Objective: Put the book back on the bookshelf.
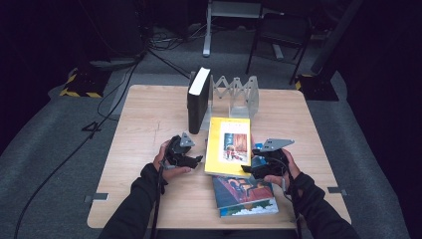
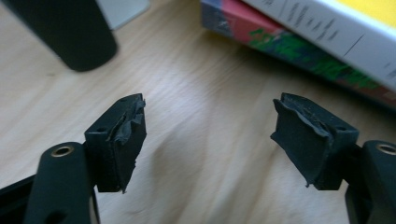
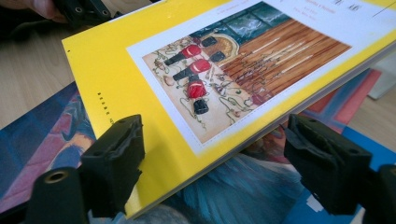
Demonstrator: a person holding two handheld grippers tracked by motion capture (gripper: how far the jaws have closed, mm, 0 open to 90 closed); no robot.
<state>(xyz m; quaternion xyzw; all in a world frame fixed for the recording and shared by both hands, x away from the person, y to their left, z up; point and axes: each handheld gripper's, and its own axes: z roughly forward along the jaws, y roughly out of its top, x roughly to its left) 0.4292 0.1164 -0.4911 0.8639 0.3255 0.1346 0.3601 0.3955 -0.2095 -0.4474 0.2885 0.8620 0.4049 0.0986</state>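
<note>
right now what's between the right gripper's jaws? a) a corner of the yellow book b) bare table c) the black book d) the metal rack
a: in the right gripper view a corner of the yellow book lies between the open jaws of the right gripper, above the blue book.

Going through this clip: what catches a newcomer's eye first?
The bright yellow book at mid-table, lying tilted on a stack of colourful books. The right gripper sits at its edge with jaws open around it, and a black book stands upright in the grey rack behind.
</note>
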